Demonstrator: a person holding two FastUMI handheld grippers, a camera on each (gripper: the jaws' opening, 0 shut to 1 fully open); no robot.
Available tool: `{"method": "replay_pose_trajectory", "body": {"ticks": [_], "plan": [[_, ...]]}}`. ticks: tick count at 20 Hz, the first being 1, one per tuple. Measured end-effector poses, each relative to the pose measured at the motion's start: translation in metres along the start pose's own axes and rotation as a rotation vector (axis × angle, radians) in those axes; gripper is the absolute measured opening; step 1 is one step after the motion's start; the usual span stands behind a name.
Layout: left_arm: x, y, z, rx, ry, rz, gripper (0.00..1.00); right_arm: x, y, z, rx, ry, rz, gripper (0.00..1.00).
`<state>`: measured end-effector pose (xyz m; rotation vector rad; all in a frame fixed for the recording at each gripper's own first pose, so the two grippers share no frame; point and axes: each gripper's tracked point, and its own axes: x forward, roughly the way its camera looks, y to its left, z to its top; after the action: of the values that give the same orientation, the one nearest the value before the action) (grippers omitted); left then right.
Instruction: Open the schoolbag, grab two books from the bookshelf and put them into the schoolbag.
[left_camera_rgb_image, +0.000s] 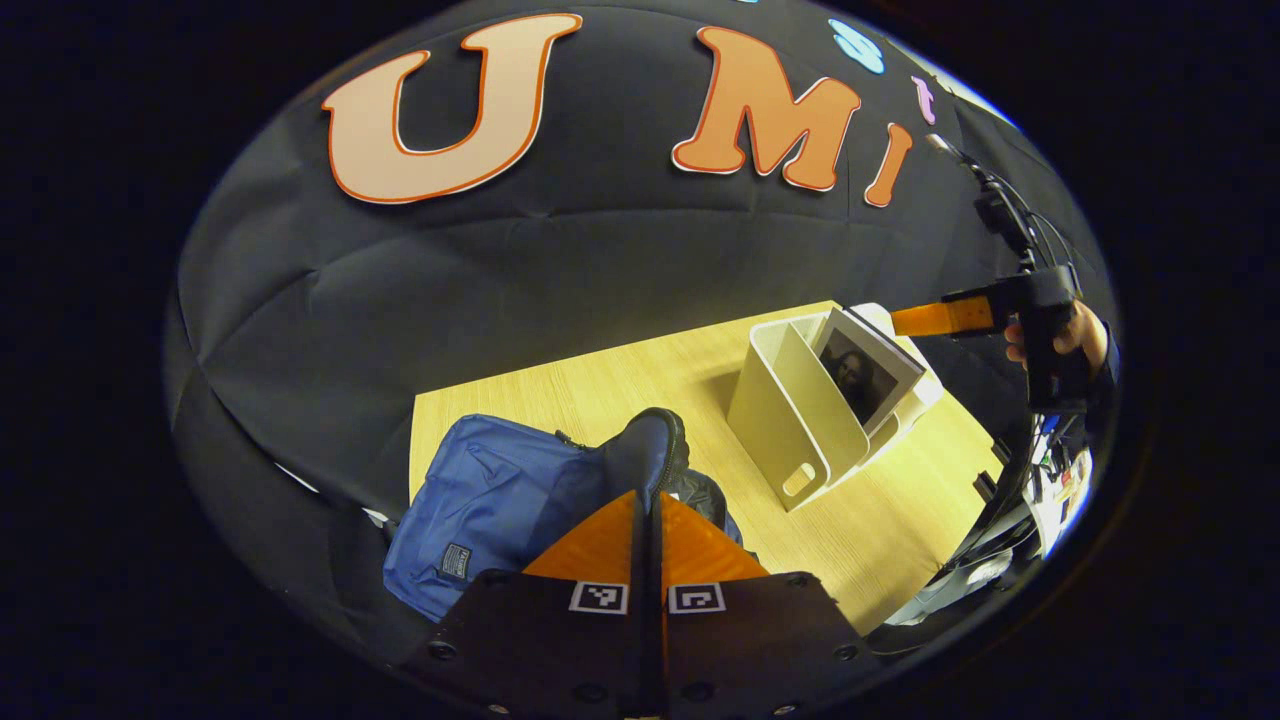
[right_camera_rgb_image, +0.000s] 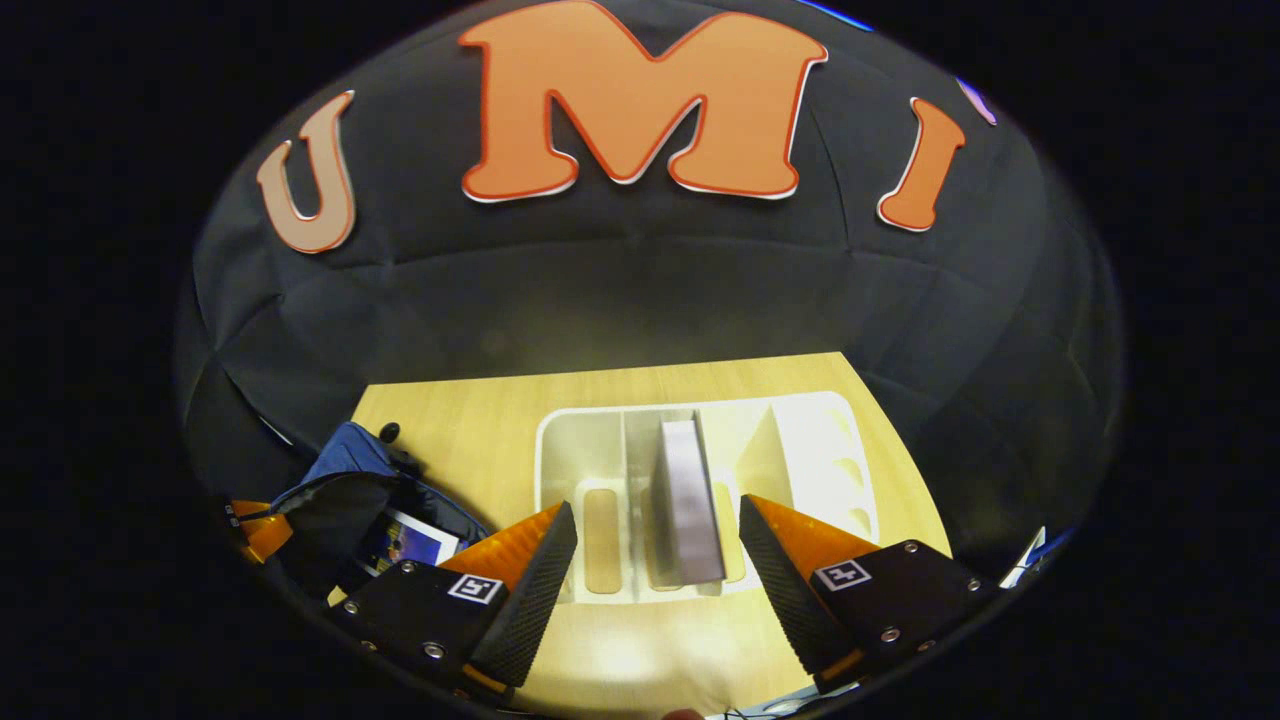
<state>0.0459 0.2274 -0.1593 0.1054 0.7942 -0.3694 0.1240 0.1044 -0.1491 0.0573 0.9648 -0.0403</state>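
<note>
The blue schoolbag (left_camera_rgb_image: 480, 500) lies at the table's near left. My left gripper (left_camera_rgb_image: 648, 497) is shut on its dark flap (left_camera_rgb_image: 652, 445) and holds it raised. In the right gripper view the schoolbag (right_camera_rgb_image: 345, 470) gapes open with one book (right_camera_rgb_image: 410, 540) inside. The white bookshelf (left_camera_rgb_image: 790, 420) stands to the right with a picture-cover book (left_camera_rgb_image: 865, 370) leaning in it. My right gripper (right_camera_rgb_image: 657, 508) is open above the bookshelf (right_camera_rgb_image: 600, 440), its fingers either side of the upright book (right_camera_rgb_image: 688, 500) without touching it. The right gripper (left_camera_rgb_image: 950, 318) and its hand hover over the shelf.
The light wooden table (left_camera_rgb_image: 900, 520) ends close on the right, where cables and clutter sit beyond its edge. The bookshelf's far right compartments (right_camera_rgb_image: 820, 450) hold no books. Bare tabletop (right_camera_rgb_image: 470, 420) lies between the bag and the shelf.
</note>
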Motion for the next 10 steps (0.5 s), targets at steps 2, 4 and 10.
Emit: {"method": "replay_pose_trajectory", "body": {"ticks": [2, 4, 10], "plan": [[-0.001, -0.002, -0.001, 0.001, 0.002, -0.003, 0.00, 0.025, -0.010, -0.004, 0.014, 0.088, 0.021, 0.97], [0.000, -0.004, -0.004, 0.002, 0.005, -0.008, 0.01, 0.040, -0.012, -0.010, 0.053, 0.170, 0.051, 0.98], [0.006, -0.005, -0.011, -0.023, 0.019, -0.019, 0.01, 0.069, -0.011, -0.029, -0.007, 0.292, 0.039, 0.71]]}}
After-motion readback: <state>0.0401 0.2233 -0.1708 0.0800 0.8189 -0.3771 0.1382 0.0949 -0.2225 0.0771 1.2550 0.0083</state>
